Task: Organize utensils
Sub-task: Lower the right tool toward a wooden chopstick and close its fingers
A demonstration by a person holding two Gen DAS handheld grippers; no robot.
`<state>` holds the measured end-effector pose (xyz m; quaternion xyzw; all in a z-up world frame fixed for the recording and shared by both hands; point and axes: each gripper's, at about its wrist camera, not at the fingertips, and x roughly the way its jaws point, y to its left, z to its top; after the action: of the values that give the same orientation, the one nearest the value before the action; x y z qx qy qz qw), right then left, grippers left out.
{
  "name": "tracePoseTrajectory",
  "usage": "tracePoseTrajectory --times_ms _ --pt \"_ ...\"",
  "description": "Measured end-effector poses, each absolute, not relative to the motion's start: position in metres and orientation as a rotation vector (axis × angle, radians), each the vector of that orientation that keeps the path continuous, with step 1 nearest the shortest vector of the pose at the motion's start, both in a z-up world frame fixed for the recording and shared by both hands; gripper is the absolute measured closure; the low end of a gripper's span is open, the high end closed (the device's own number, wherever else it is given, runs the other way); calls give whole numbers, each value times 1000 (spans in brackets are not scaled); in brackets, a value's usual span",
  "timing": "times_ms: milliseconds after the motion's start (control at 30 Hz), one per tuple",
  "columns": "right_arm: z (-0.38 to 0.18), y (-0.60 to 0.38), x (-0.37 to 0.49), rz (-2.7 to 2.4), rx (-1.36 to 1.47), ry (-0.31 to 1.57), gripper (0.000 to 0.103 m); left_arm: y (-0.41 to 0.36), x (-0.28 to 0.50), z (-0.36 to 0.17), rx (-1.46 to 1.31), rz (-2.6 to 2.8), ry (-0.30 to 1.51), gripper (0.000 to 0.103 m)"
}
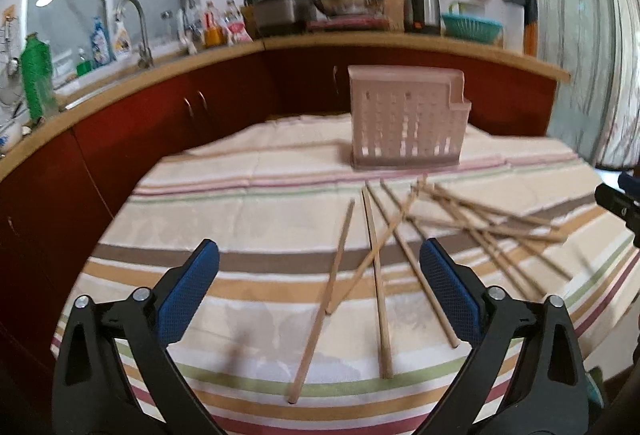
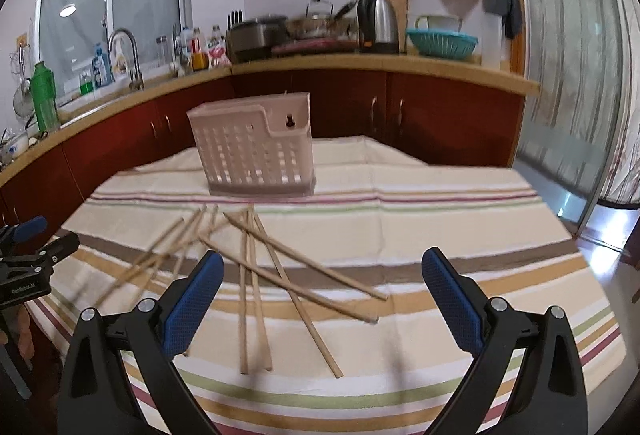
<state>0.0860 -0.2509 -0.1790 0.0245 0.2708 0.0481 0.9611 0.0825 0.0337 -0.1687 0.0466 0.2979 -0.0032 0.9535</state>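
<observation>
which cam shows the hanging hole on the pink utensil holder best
The right wrist view: the pink utensil holder stands angled there, so the keyhole-shaped hanging hole in its tall back panel is plainly visible. The left wrist view shows mainly the holder's slotted wall; the hole is not visible from that side.

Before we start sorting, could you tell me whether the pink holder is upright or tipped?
Upright: the pink holder stands on its base on the striped cloth.
</observation>
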Motion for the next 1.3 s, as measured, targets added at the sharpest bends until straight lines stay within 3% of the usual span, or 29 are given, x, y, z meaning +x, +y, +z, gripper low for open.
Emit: tracePoseTrajectory --times_ms 67,167,700,800,900,1033,1300 --pt "-187 -252 93 102 51 575 6 34 91 -181 98 -14 639 25" --pt "-197 -254 99 113 63 606 6 37 104 -195 83 -35 700 34" --pt "-220 -274 126 136 128 670 7 14 149 -231 210 -155 813 58" --pt "-221 -276 130 142 139 673 7 15 153 -236 195 -198 838 66" --pt "-222 -276 132 143 142 674 7 16 155 -236 175 -215 849 68" --pt "-224 -280 133 143 156 677 7 15 155 -236 159 -257 865 79" --pt "-224 -284 134 136 171 672 7 20 148 -235 138 -280 882 84"
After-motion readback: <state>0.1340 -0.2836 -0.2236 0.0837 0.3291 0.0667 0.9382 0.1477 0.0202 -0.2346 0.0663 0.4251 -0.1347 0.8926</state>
